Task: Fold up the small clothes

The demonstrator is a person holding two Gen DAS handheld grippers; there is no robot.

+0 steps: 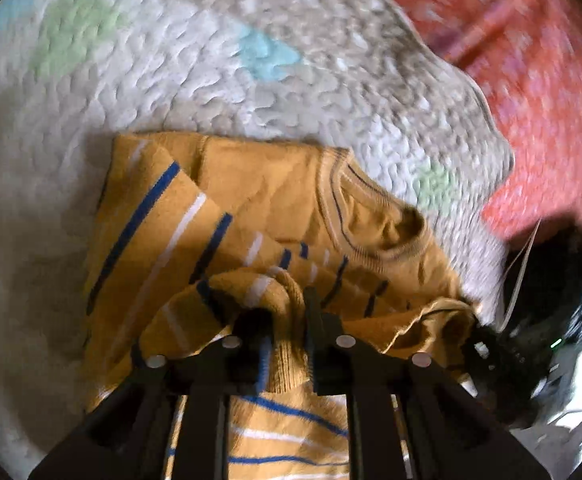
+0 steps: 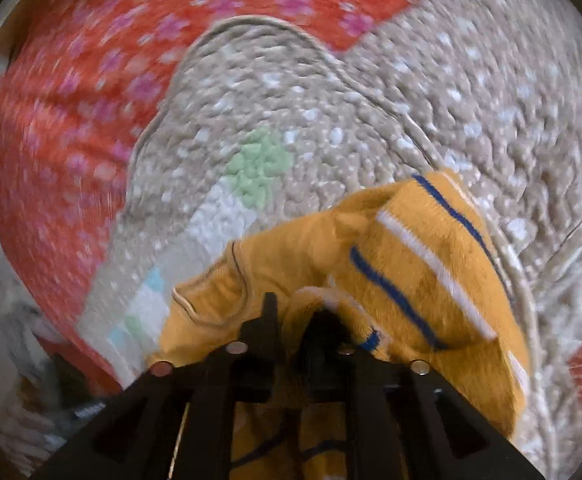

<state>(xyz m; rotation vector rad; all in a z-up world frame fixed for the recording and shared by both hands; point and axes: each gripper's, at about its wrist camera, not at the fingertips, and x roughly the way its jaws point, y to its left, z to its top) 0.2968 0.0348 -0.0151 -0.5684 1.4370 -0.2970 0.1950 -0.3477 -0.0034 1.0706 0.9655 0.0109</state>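
A small mustard-yellow knit sweater (image 1: 275, 208) with blue and white stripes lies partly folded on a quilted white-and-beige blanket (image 1: 195, 80). Its ribbed collar (image 1: 371, 216) faces right. My left gripper (image 1: 287, 320) is shut on a bunched striped edge of the sweater and holds it lifted over the body. My right gripper (image 2: 291, 320) is shut on another fold of the same sweater (image 2: 411, 264), near the collar edge. The right gripper also shows at the lower right of the left wrist view (image 1: 487, 344), gripping the sweater's hem.
A red bedsheet with pink flowers (image 2: 103, 80) lies beyond the blanket (image 2: 451, 92), also in the left wrist view (image 1: 531, 80). The blanket has pale green and blue patches (image 2: 259, 164). Both views are motion-blurred.
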